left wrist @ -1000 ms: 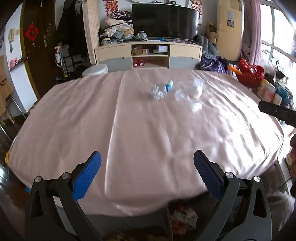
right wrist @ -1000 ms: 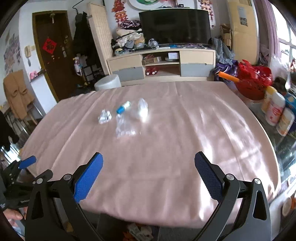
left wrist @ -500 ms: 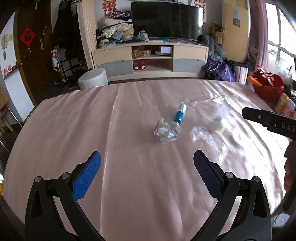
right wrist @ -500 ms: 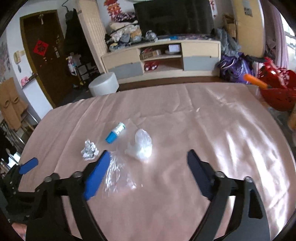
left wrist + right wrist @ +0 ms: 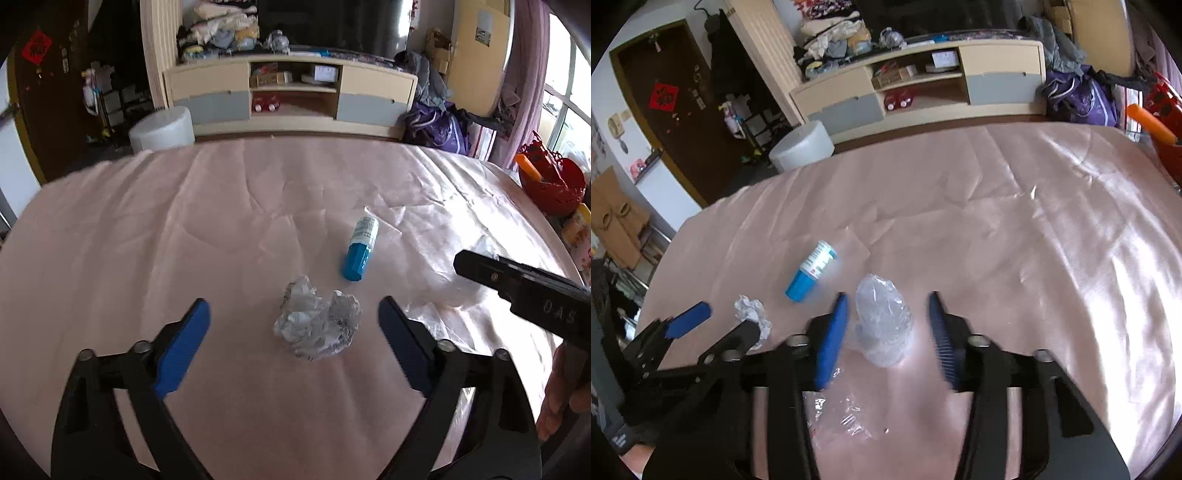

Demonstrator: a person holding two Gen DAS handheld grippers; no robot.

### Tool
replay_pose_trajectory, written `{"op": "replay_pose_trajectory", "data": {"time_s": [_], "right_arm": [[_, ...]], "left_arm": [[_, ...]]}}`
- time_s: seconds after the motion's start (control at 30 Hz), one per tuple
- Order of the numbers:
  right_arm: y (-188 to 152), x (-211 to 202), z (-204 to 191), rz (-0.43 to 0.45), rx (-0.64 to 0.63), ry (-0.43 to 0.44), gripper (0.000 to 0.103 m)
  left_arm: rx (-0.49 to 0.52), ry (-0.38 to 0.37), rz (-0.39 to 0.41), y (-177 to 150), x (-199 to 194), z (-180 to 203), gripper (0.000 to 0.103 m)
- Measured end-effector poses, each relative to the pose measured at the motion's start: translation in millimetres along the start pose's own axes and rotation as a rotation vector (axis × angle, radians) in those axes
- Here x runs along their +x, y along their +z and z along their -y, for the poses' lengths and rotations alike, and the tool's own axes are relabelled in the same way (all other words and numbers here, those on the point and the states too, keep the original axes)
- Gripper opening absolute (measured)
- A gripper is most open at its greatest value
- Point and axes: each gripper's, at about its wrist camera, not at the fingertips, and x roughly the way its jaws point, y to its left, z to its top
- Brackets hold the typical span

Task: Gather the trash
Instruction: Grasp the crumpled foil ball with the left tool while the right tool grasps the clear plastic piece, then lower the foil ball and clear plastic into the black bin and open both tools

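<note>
A crumpled white paper ball [image 5: 317, 325] lies on the pink tablecloth [image 5: 147, 240] between the blue pads of my left gripper [image 5: 293, 306]. Its jaws are closing and stand clear of the ball on both sides. A blue-capped small bottle [image 5: 360, 251] lies just beyond it. In the right wrist view a clear plastic wad [image 5: 882, 321] sits between the pads of my right gripper [image 5: 888, 295]. Those jaws are closing too, with a small gap still showing on each side. The bottle [image 5: 812, 269] and paper ball [image 5: 751, 310] lie to its left.
A flat clear wrapper [image 5: 838, 417] lies under the right gripper's body. A red basket [image 5: 550, 184] and jars stand past the table's right edge. Beyond the far edge are a white stool [image 5: 162, 129] and a TV cabinet [image 5: 291, 96].
Both grippers moved forward and down over the table to the trash. The right jaws narrowed a lot around the plastic wad. The left jaws narrowed slightly around the paper ball.
</note>
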Motion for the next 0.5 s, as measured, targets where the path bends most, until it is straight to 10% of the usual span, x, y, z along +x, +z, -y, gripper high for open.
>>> {"op": "replay_pose_trajectory", "data": {"time_s": [0.17, 0.5], "right_arm": [[-5, -12, 2, 0.012, -0.023, 0.007, 0.021], [-20, -82, 19, 0.082, -0.07, -0.05, 0.02]], "left_arm": [[-0.014, -0.077, -0.058, 1, 16, -2, 0.042], [0.012, -0.07, -0.022, -11, -27, 8, 0.019]]}}
